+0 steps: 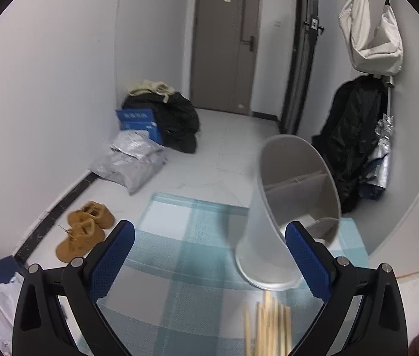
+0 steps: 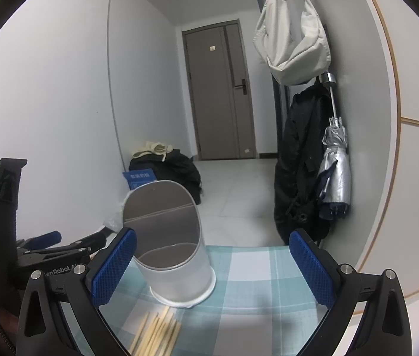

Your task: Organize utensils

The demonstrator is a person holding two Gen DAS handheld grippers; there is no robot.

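In the left wrist view the left hand-held gripper (image 1: 209, 255) is spread wide with nothing between its blue pads (image 1: 113, 255); it hangs over the surface (image 1: 180, 237), which wears a pale blue check cloth. The holder (image 1: 286, 210), a white cup with a slanted oval mouth and inner dividers, stands upright on the cloth, just inside the right pad and partly behind it. The chopsticks (image 1: 268, 323), a blurred bundle of light wood, lie on the cloth nearer the camera than the holder, close to its base but apart from it. Beyond the holder is the floor, with brown shoes (image 1: 85, 228) to the left of it, grey bags (image 1: 132, 163) and a blue box (image 1: 140, 121) further off by the wall, and a door (image 1: 227, 44) far behind. A white bag (image 1: 369, 35) and a black coat (image 1: 354, 136) hang to the right of the holder. In the right wrist view the right hand-held gripper (image 2: 212, 264) is likewise spread wide and holds nothing. The holder (image 2: 174, 243) stands on the cloth just beside the left pad, and the chopsticks (image 2: 156, 335) lie in front of its base, nearer the camera. The left hand-held gripper (image 2: 46, 246) shows to the left of the holder; from here I cannot tell how it stands. A folded silver umbrella (image 2: 335, 172) hangs to the right of the holder, beside the coat (image 2: 301, 160)
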